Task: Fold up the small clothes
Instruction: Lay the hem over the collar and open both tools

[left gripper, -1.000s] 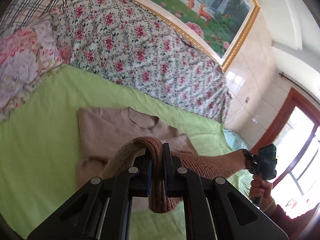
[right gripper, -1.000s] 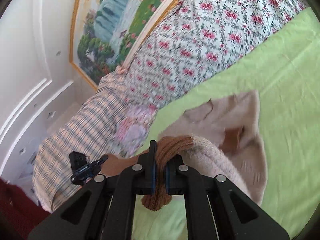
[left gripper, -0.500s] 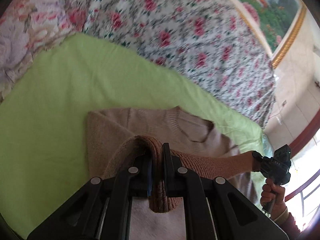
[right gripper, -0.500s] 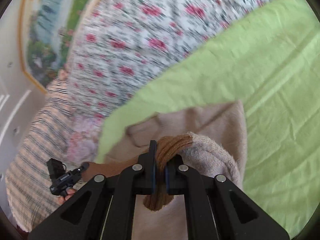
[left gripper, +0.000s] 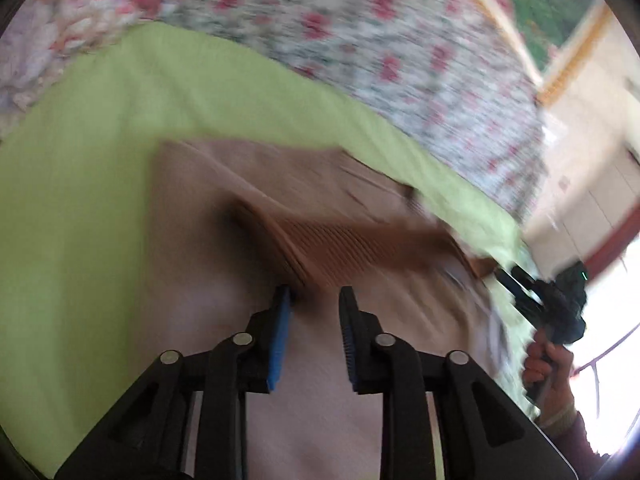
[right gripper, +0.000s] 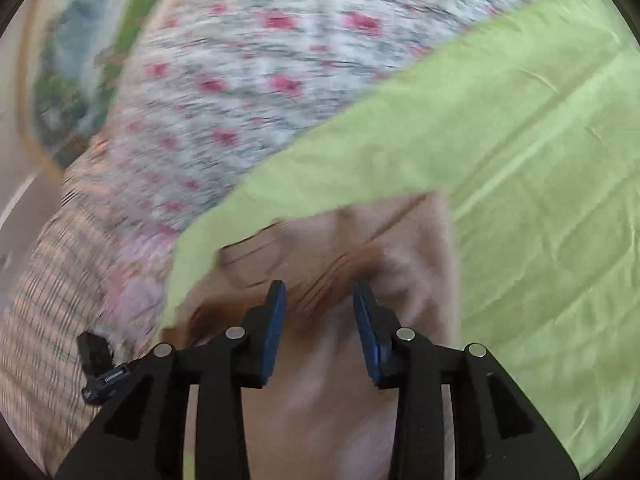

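A small beige knit sweater [left gripper: 208,208] lies on the green sheet [left gripper: 80,184], its darker ribbed hem [left gripper: 344,240] folded up over the body. My left gripper [left gripper: 314,300] hovers just behind that hem, jaws opening, the hem lying loose at the fingertips with no pad pressing on it. In the right wrist view the same sweater [right gripper: 416,248] shows its neckline at the far end. My right gripper [right gripper: 320,292] is opening too, the brown hem [right gripper: 340,272] slack between its blue pads. The right gripper [left gripper: 556,300] and the hand holding it appear at the right edge of the left wrist view.
A floral quilt [left gripper: 360,32] is heaped along the far side of the bed, with a plaid blanket [right gripper: 44,300] beside it. A framed landscape painting [right gripper: 80,60] hangs on the wall behind. Green sheet [right gripper: 540,184] stretches to the right of the sweater. The left gripper's tip [right gripper: 100,364] shows at lower left.
Both grippers carried the hem forward and down over the sweater's body, then let it go. Their jaws, shut on the hem in the earlier frames, now stand apart.
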The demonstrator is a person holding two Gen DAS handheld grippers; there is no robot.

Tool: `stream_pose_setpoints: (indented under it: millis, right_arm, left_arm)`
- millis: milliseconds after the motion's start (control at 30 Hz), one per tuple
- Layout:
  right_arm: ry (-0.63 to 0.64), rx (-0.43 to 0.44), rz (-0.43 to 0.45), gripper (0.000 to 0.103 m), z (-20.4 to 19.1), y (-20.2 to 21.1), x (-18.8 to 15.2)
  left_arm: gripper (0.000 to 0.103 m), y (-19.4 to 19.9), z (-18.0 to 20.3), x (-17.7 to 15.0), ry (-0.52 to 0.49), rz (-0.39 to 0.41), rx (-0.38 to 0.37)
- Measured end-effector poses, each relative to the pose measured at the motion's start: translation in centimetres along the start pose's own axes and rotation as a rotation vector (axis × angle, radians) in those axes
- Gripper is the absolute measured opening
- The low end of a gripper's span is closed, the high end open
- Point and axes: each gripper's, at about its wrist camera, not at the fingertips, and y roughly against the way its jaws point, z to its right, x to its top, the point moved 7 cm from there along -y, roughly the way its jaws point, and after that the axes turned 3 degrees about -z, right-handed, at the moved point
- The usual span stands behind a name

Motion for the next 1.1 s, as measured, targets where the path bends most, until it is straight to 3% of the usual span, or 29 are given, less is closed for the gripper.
stream_pose_setpoints:
  millis: [100,200,267,367,433,533,600,800,967,1100]
  right_arm:
    - [0.138,-0.034,-0.186,0.038,-2.5,-4.0,-3.4]
    - [0.164,-0.166,-0.245,0.036,-0.5,-6.7,-3.0]
    - [0.134,-0.25,-0.213,0.034,1.9,-6.8,-1.0]
    - [0.028,-0.356,-0.096,0.034,5.5,-5.2,2.6]
    - [-0.055,-0.341,-0.009,0.035,6.3,-3.1,3.9]
    - [-0.039,-0.304,0.024,0.036,4.5,-1.1,3.1]
    - [-0.017,-0.256,0.02,0.036,2.8,0.0,1.2]
    - [-0.013,-0.149,-0.026,0.037,-1.1,1.4,-5.6]
    - [-0.035,-0.094,-0.05,0.038,-3.1,2.4,-11.0]
    - [-0.063,-0.064,-0.062,0.039,-4.0,2.6,-13.3]
  left_arm:
    - [0.028,-2.8,3.0,-2.2,-0.076,-0.091,-0.001]
    - [0.026,-5.1,2.7,-1.3,-0.132,-0.111,0.107]
    - [0.023,-5.7,0.8,0.7,-0.096,-0.103,0.145]
    - [0.017,-5.2,-3.8,4.7,0.021,-0.046,0.222]
    - [0.016,-3.7,-6.2,6.5,0.095,0.006,0.246]
    - [0.018,-0.9,-7.3,6.6,0.151,0.062,0.214]
    - [0.025,1.0,-7.0,4.9,0.154,0.079,0.211]
    - [0.029,5.3,-3.9,-2.9,0.173,0.078,0.112]
    - [0.038,6.7,-1.1,-9.0,0.191,0.055,0.071]
    - [0.044,7.1,-0.5,-13.5,0.238,0.033,0.064]
